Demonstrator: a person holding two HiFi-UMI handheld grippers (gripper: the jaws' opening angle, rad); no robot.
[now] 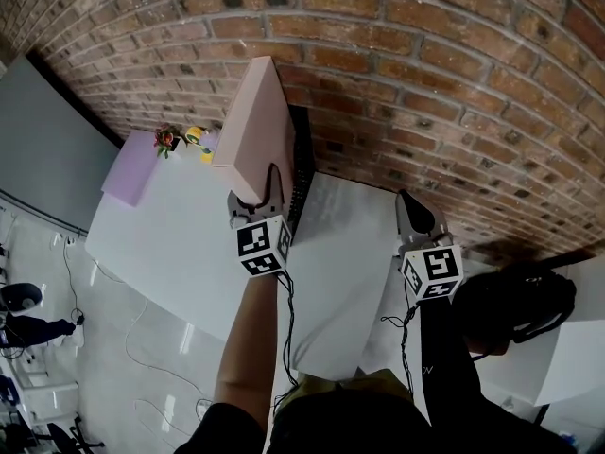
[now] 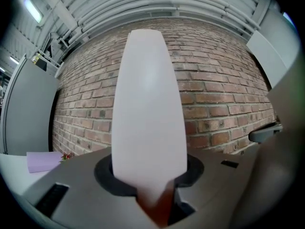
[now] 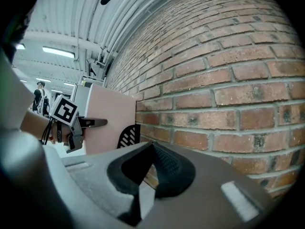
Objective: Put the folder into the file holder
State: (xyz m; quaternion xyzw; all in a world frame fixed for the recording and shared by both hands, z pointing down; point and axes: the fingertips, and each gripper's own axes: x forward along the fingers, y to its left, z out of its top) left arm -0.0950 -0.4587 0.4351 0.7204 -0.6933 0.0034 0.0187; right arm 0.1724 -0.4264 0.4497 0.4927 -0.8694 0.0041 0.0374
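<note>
A pale pink folder [image 1: 260, 121] stands upright on its edge above the white table [image 1: 180, 244], and my left gripper [image 1: 257, 197] is shut on its near lower edge. In the left gripper view the folder [image 2: 150, 118] rises straight up from between the jaws of that gripper [image 2: 157, 202], hiding the wall behind it. A black mesh file holder [image 1: 302, 164] stands right beside the folder, against the brick wall. My right gripper [image 1: 413, 206] hovers to the right with its jaws together and empty. Its own view shows the gripper [image 3: 140, 187], the folder [image 3: 107, 123] and the holder [image 3: 127, 136].
A brick wall [image 1: 454, 93] runs along the table's far side. A lilac box [image 1: 132, 166] and small colourful toys [image 1: 184, 140] sit at the table's far left corner. A black bag [image 1: 518, 301] lies at the right. Grey floor with cables lies to the left.
</note>
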